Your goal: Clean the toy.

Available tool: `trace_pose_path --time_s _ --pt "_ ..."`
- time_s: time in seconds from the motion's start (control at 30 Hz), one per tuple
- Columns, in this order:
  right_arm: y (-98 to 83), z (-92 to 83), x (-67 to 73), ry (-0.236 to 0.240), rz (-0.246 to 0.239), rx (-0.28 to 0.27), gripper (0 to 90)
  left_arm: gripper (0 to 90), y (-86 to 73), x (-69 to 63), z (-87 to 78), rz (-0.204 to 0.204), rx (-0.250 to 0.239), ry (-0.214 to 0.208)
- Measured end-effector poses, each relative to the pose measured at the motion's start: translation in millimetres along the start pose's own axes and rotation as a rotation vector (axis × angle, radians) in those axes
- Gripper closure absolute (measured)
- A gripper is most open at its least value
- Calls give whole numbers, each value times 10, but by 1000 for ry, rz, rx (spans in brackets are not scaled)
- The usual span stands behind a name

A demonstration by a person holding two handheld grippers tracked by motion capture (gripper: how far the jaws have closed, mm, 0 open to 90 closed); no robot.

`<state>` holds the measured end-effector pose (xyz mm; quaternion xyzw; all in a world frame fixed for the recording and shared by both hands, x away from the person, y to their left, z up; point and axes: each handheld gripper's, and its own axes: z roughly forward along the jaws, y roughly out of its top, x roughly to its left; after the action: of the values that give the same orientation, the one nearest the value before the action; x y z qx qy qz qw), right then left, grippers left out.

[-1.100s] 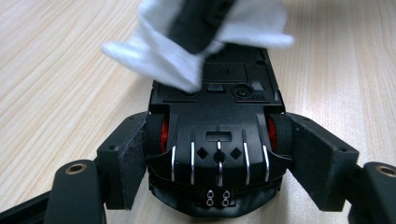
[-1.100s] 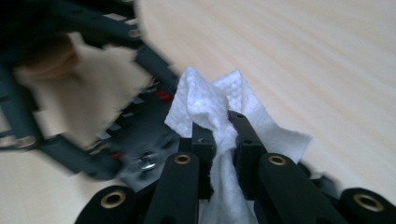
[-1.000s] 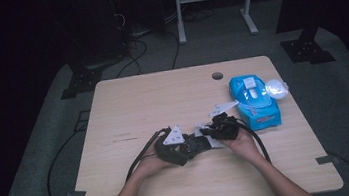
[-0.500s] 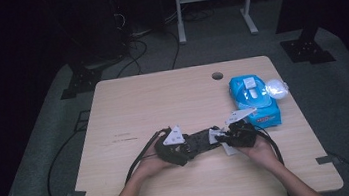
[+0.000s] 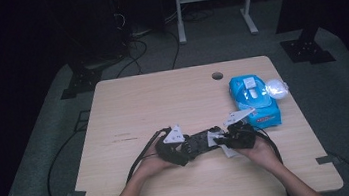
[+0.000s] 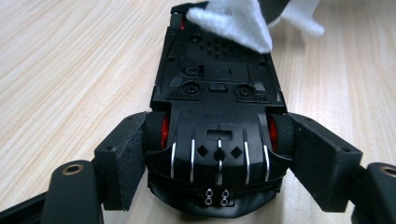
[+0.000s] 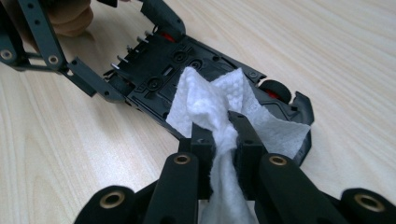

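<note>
Dark floor and black stands lie all around a light wooden table (image 5: 138, 107). Near the front edge, in the middle, a black toy car (image 6: 217, 116) lies upside down, its flat belly facing up. Its long side runs across the table from left to right, between the two hands. The left gripper (image 6: 217, 154) holds the car at one end, a pad pressed on each side against the red-hubbed wheels, and its jaws have just opened a tiny bit more while the car stays between them. The right gripper (image 7: 222, 128) is pinched tight on a white paper wipe (image 7: 212, 100), and the wipe rests on the car's belly near the other end. A blue pack of wipes (image 5: 253, 99) sits close behind the right gripper, toward the right edge, with a small clear bag (image 5: 277, 87) beside it. A round hole (image 5: 217, 75) is near the back edge. Bare wood spreads wide on the left and behind the car
</note>
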<state>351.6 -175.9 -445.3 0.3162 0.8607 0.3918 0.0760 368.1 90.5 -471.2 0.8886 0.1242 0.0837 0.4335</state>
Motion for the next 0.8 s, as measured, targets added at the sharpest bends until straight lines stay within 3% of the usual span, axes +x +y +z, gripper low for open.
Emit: trace_pose_path --time_s 0.13,0.27,0.33,0.53,0.7,0.8 --pt "-29 42 14 2 -9 15 811 198 2 38 -38 -37 -18 -12" --pt "-35 40 34 -3 -37 20 812 179 -13 100 -33 -126 -26 -46" --pt "-42 40 44 -5 -45 17 812 179 -14 105 -32 -133 -24 -50" --pt "-70 35 73 -4 -71 11 816 163 -22 167 -12 -205 -33 -75" --pt "-77 34 65 8 -62 8 820 154 -28 190 -21 -226 -37 -74" --pt "-93 32 85 4 -79 3 822 151 -51 240 -31 -270 -53 -81"
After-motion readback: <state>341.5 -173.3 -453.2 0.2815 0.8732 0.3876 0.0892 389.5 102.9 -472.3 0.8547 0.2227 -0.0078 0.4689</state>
